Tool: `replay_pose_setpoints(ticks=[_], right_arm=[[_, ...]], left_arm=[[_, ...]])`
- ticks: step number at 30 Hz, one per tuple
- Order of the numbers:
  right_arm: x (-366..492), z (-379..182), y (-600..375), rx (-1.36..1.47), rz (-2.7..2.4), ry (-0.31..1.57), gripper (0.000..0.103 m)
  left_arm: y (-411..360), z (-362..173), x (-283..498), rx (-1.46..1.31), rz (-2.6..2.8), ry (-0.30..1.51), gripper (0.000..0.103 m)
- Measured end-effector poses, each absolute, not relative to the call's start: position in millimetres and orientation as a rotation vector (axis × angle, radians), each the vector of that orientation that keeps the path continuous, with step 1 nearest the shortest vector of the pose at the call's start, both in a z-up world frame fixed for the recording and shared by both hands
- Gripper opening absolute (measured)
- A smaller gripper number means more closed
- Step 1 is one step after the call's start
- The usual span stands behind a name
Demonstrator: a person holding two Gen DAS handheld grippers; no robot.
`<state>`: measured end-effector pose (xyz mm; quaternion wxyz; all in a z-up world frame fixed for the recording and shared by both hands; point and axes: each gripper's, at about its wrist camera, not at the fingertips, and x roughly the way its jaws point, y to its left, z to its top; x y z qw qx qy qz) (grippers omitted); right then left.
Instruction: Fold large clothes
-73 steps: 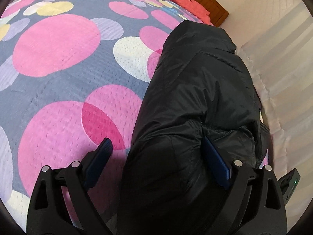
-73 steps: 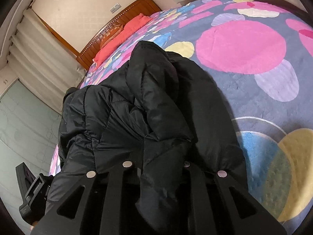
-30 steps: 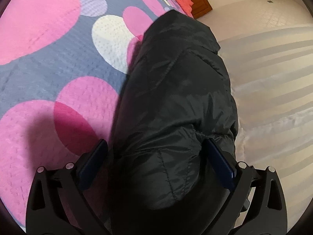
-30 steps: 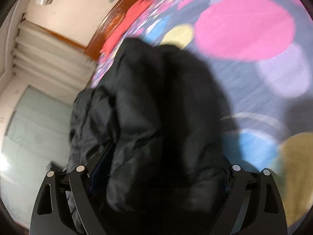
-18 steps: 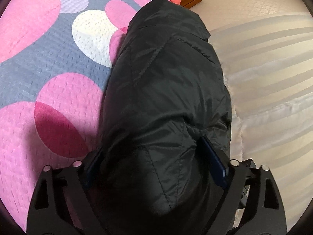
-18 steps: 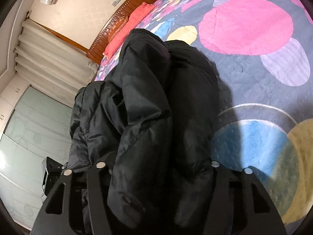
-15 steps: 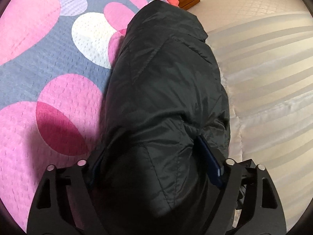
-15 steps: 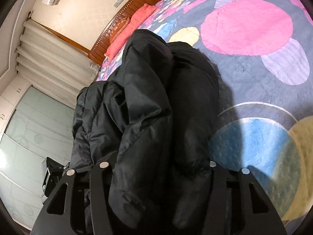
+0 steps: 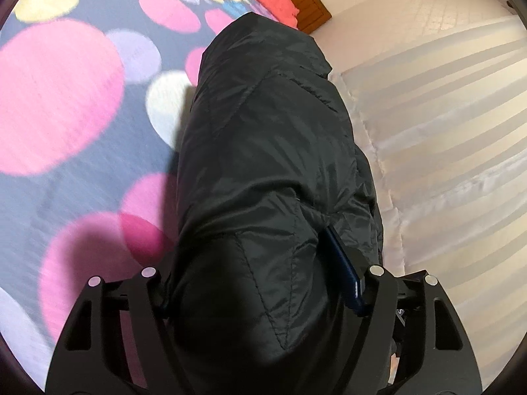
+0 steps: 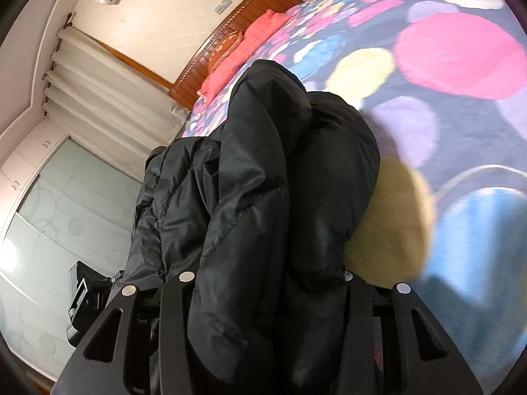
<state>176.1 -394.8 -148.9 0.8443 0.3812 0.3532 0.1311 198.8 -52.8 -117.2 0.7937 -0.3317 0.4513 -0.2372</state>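
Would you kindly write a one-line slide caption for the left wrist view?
Left gripper closing on a bunched black puffer jacket above the polka-dot bedspread, beside pale curtains.

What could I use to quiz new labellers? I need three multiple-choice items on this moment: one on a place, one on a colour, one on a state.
1. Where does the jacket lie?
A. Along the edge of the bed
B. On the floor
C. On a chair

2. What colour are the pillows by the headboard?
A. Green
B. Coral red
C. White

3. What is between the fingers of the left gripper?
A. Nothing
B. A pillow
C. A bundle of jacket

Answers: 1 A, it lies on the spotted bedspread beside the curtain; 2 B, they look coral red; 3 C, the jaws are closing on black fabric.
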Motion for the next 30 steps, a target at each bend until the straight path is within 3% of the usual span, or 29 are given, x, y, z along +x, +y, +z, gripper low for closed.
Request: replay_pose_setpoints(ticks=[16,30], right_arm=[[274.1,-145.4,-294.4,0.777,0.419,0.761,0.042],[300.2,-164.0,-277.3,0.765,0.381,0.803,0.043]], left_arm=[[52.2,-94.9,249.4,-0.712,-0.371,0.871,0.072],[76.4,-126.5,270.0,-0.674,-0.331,0.888,0.073]])
